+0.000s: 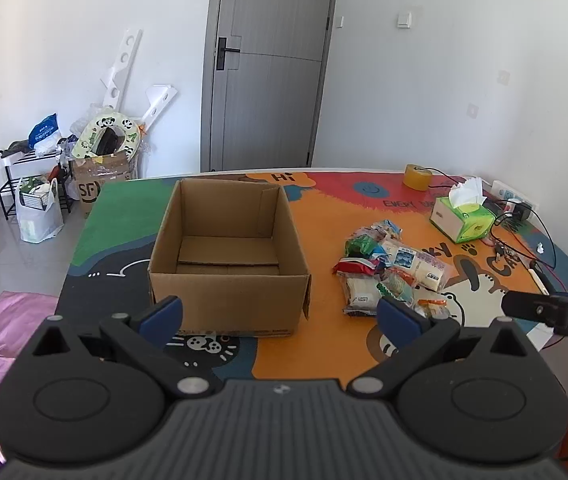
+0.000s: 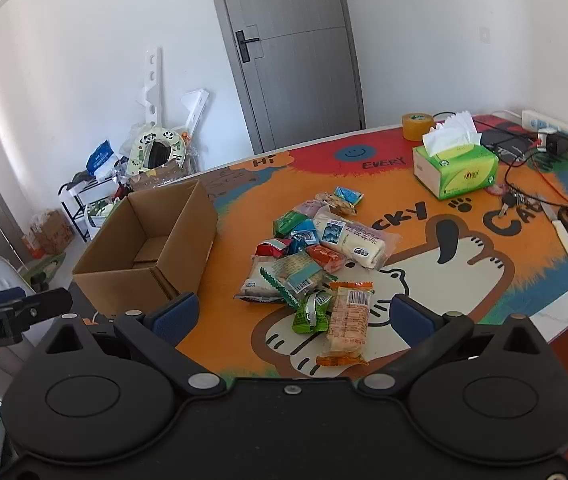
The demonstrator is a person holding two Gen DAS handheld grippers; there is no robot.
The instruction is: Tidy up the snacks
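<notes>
Two grippers are in view, each with its blue-padded fingers spread wide and nothing between them. The left gripper (image 1: 280, 316) sits at the bottom of its own view, pointing at the near wall of a cardboard box (image 1: 226, 296). The right gripper (image 2: 294, 316) sits at the bottom of its view, just below the near end of the snack pile (image 2: 316, 256).

The box is plain brown, open at the top, with only its folded bottom flaps visible inside. It stands left of centre in the left wrist view and at middle left in the right wrist view (image 2: 152, 256).

The snacks lie in a loose heap on the table mat (image 2: 404, 296), centre of the right wrist view and right of centre in the left wrist view (image 1: 392, 268), apart from the box. All are small sealed packets, several overlapping. Nearest the right gripper lies an orange packet (image 2: 346, 324) with a barcode label, lengthwise toward the camera, with a crumpled green packet (image 2: 311, 312) touching its left side. A long white packet (image 2: 352, 240) lies across the far right part of the heap. A red packet (image 2: 270, 248) lies at the left edge.

A green tissue box (image 2: 456, 168) and a roll of yellow tape (image 2: 418, 125) stand at upper right.
</notes>
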